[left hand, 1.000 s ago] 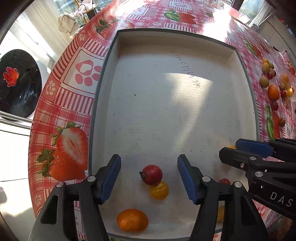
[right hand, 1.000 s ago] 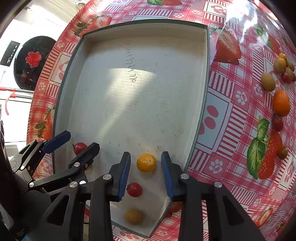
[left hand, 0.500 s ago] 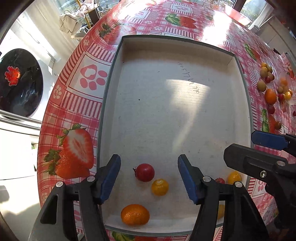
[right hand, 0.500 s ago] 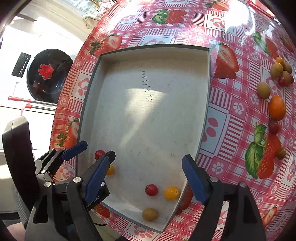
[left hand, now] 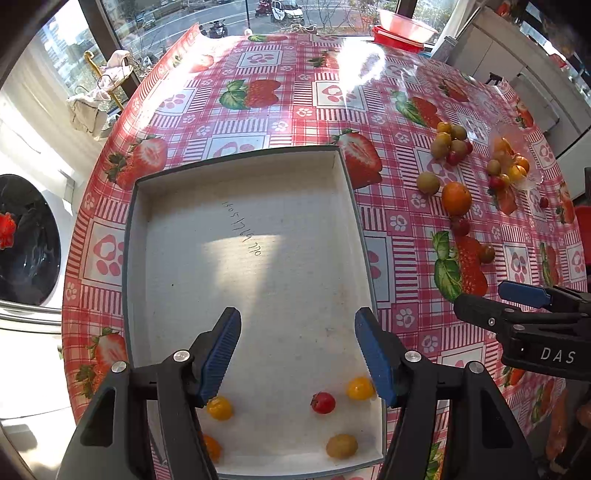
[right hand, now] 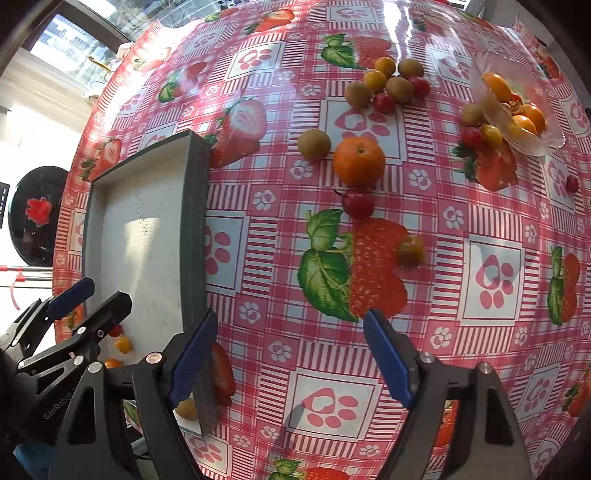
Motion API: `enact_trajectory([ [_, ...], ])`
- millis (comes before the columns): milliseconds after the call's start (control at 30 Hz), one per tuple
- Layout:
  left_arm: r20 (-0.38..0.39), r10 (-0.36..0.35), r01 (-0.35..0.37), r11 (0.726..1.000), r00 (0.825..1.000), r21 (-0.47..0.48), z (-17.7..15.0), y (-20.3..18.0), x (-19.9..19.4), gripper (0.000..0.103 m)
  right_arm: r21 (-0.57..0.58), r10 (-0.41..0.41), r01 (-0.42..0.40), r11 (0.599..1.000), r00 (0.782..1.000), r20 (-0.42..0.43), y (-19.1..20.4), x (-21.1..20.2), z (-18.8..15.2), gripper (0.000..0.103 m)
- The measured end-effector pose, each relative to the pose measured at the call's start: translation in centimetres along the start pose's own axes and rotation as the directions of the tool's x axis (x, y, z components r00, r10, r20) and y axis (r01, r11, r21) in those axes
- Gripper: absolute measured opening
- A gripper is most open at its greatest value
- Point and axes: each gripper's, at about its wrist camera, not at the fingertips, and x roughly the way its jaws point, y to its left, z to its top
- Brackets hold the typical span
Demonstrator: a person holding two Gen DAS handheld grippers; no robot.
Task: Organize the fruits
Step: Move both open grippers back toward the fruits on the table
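A grey shallow box (left hand: pixel 236 258) lies on the strawberry tablecloth and also shows in the right wrist view (right hand: pixel 192 221). Near its front edge lie a red cherry tomato (left hand: pixel 323 402), yellow tomatoes (left hand: pixel 359 388) (left hand: pixel 219 408), a greenish fruit (left hand: pixel 341 446) and part of an orange (left hand: pixel 212 447). My left gripper (left hand: pixel 297 354) is open and empty above the box's front. My right gripper (right hand: pixel 290 356) is open and empty over the cloth right of the box. Loose fruit lies ahead: an orange (right hand: pixel 359 161), a kiwi (right hand: pixel 314 144), a red cherry (right hand: pixel 357 203), a small olive-brown fruit (right hand: pixel 410 251).
A cluster of small fruits (right hand: pixel 391 83) lies at the far side, and a clear plastic container (right hand: pixel 517 107) holds more orange fruits. A red bowl (left hand: pixel 404 22) stands at the table's far edge. A washing machine door (left hand: pixel 26 240) is left of the table.
Both grippers have pulled back and up from the box. The right gripper has opened wide and swung right, over the tablecloth, towards the loose fruit.
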Motion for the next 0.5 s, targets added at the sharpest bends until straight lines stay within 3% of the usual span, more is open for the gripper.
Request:
enact_trajectory([
  [267, 0.057, -0.040, 0.031, 0.989, 0.998, 0.142, 4.6, -7.1, 0.9, 0.065, 0.089, -0.056, 0.057, 0.994, 0.998, -0.012, -6.3, 0.1, -0.4, 0.084],
  [500, 0.005, 0.006, -0.007, 0.977, 1.000, 0.213, 7.4, -10.4, 5.9, 0.065, 0.063, -0.063, 0.063, 0.996, 0.998, -0.007, -8.0, 0.5, -0.1, 0.084],
])
